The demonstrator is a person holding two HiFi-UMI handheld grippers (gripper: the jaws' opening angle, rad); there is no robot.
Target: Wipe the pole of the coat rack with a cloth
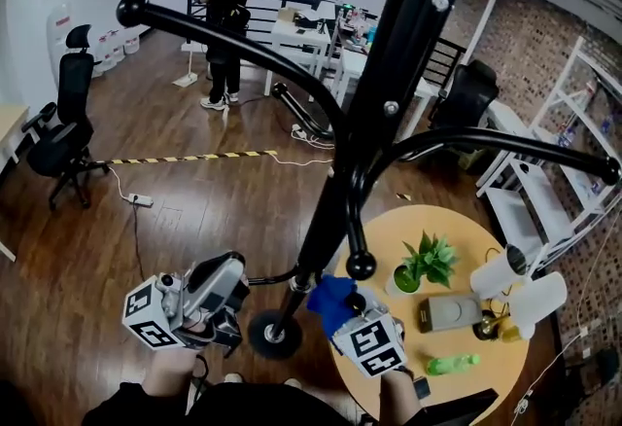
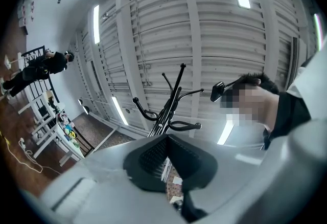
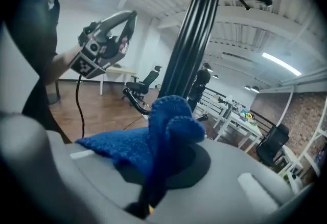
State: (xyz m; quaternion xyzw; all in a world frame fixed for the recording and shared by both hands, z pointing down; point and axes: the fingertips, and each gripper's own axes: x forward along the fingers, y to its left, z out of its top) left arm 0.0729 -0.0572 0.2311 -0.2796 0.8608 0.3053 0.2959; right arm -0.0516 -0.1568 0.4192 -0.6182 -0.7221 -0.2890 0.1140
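The coat rack's black pole (image 1: pixel 326 210) runs from the top of the head view down to a round base (image 1: pixel 274 335) on the wood floor. My right gripper (image 1: pixel 342 309) is shut on a blue knitted cloth (image 1: pixel 330 300), which sits just right of the pole's lower part. In the right gripper view the cloth (image 3: pixel 163 126) bunches up out of the jaws, with the pole (image 3: pixel 191 39) close behind it. My left gripper (image 1: pixel 239 284) hangs left of the pole near the base. It points upward (image 2: pixel 166 159), its jaws together with nothing between them.
A round wooden table (image 1: pixel 389 225) at the right holds a potted plant (image 1: pixel 426 264), a green bottle (image 1: pixel 447 364) and white lamp heads (image 1: pixel 505 273). The rack's curved arms (image 1: pixel 224 35) reach outward. An office chair (image 1: pixel 60 123) stands at the far left and a person (image 1: pixel 228 16) at the back.
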